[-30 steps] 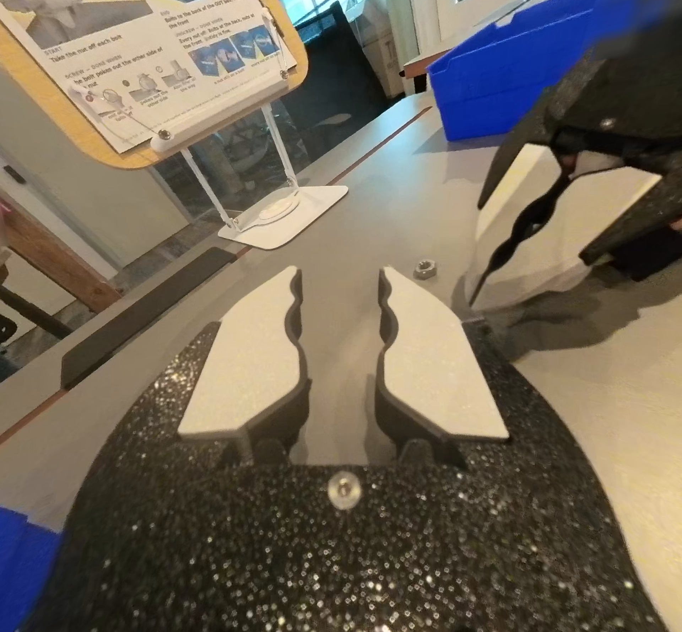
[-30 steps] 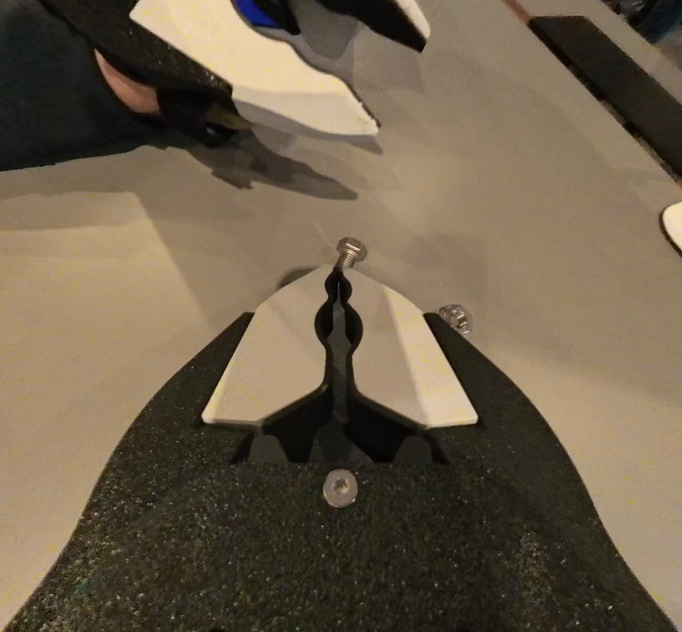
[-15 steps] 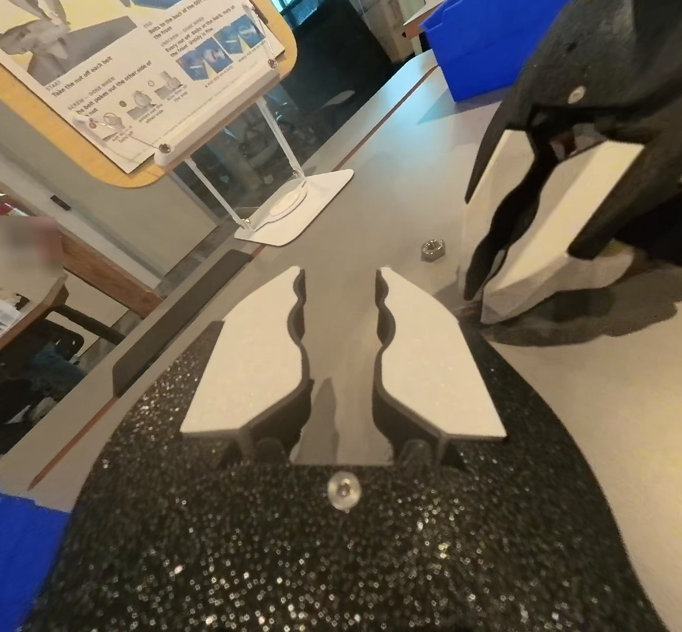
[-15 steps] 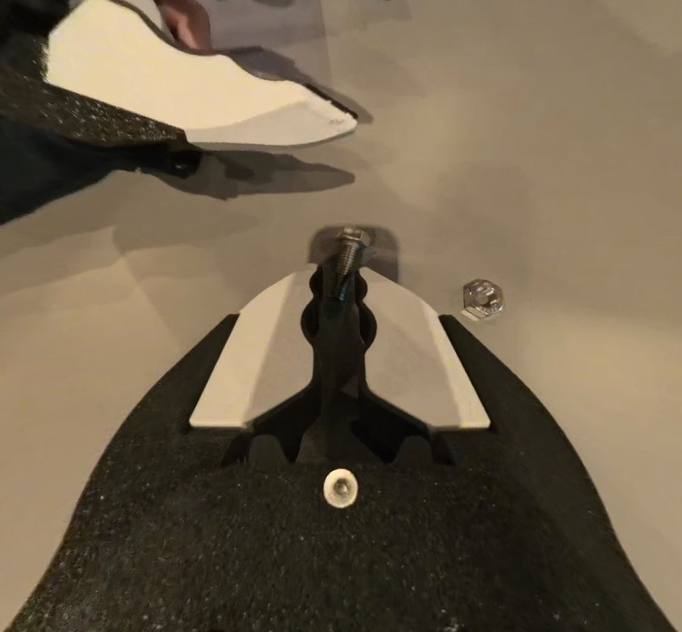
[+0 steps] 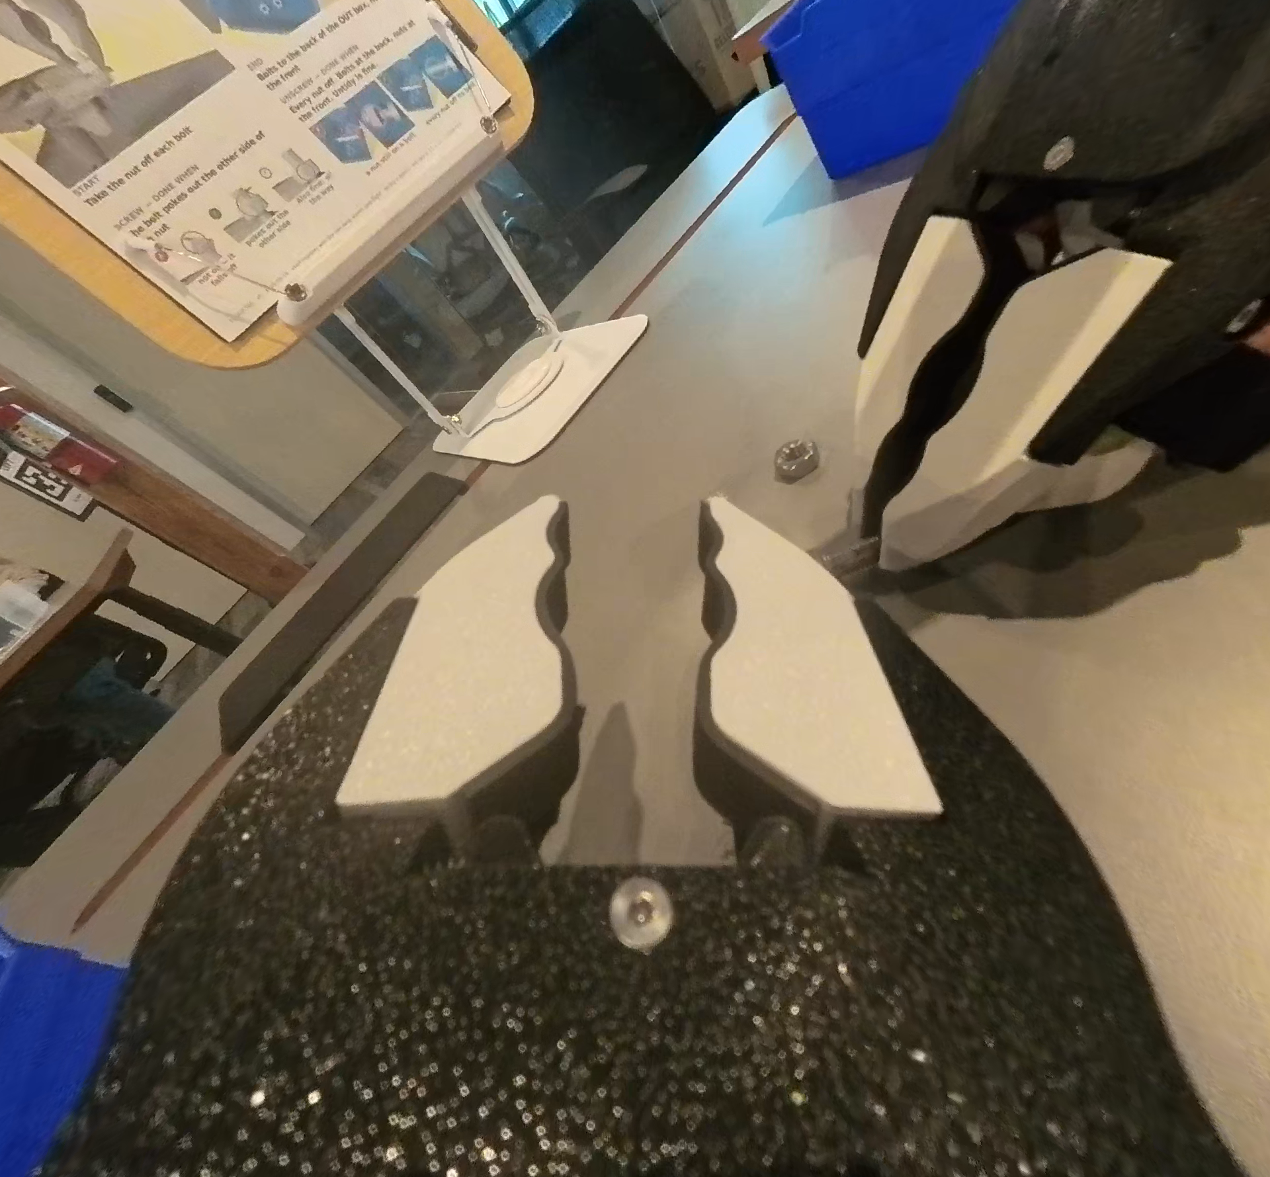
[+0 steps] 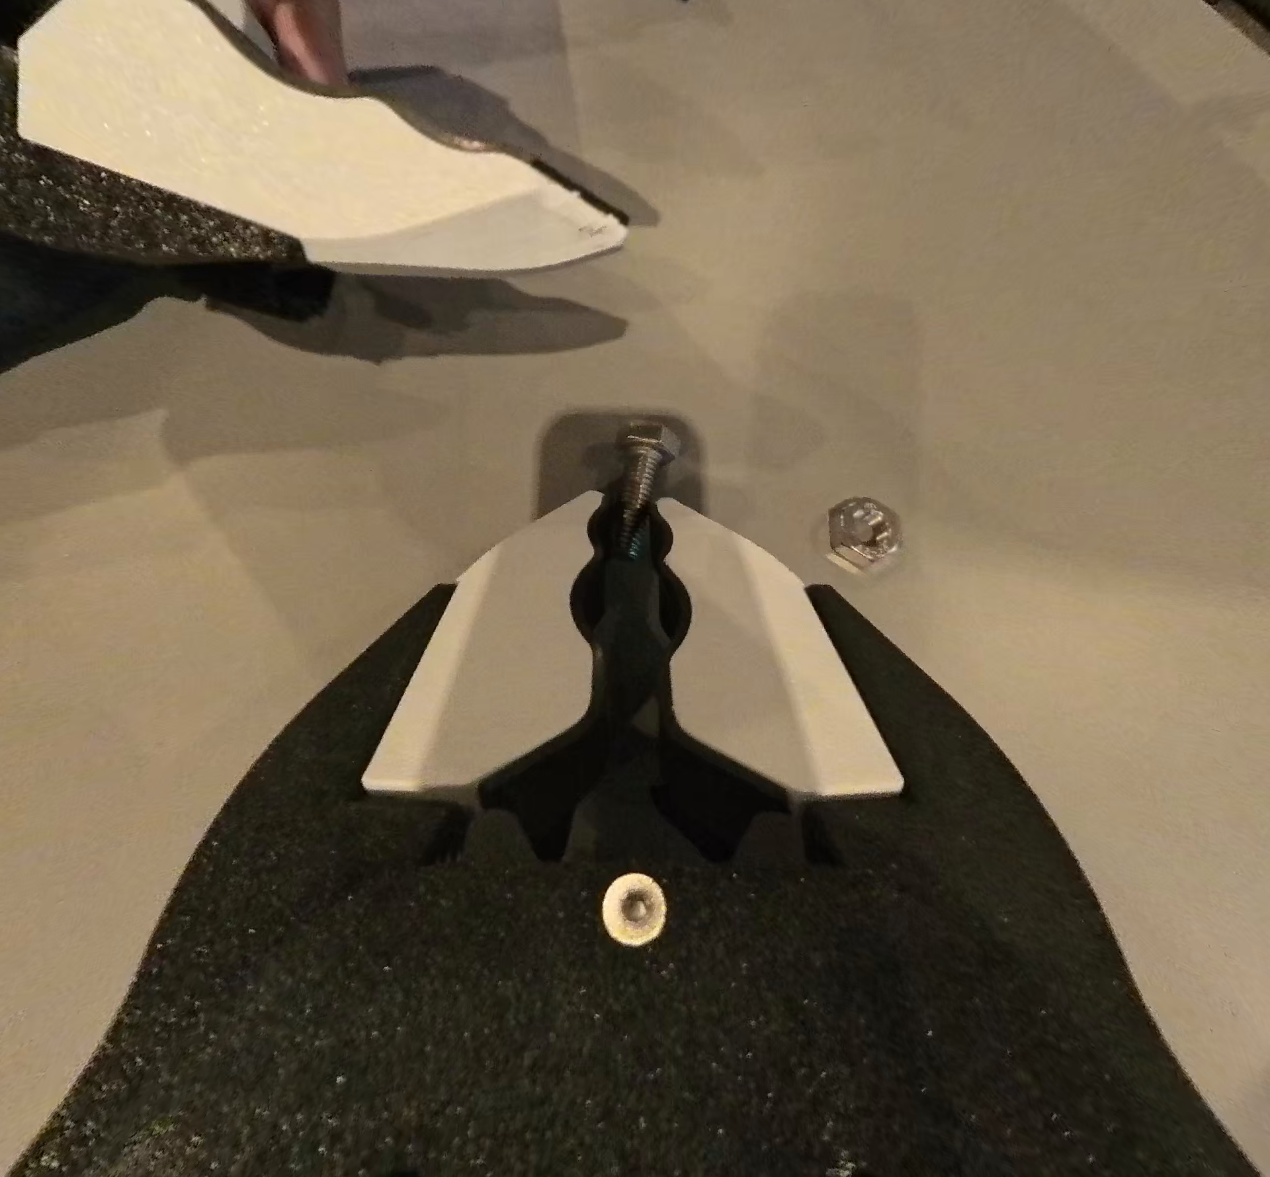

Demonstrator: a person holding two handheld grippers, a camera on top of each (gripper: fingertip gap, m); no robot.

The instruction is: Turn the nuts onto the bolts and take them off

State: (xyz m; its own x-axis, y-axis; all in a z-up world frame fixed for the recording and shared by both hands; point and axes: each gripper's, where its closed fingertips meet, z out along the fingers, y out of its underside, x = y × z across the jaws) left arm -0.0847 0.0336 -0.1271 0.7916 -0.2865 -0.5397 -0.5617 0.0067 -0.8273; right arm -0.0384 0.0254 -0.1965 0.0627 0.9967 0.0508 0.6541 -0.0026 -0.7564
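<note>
1 bolt (image 6: 642, 477) clamped by shank in right gripper (image 6: 633, 511), head down on table (image 6: 962, 250). Left gripper (image 5: 636, 525) spread, empty. Noted 1 loose nut (image 6: 864, 533) just beside (unthreaded). Risk: bolt tilting in grip, then cross-threading.

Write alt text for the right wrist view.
The right gripper is shut on a bolt, head pointing down at the grey table. A loose nut lies to its right; the open left gripper hovers upper left.
</note>
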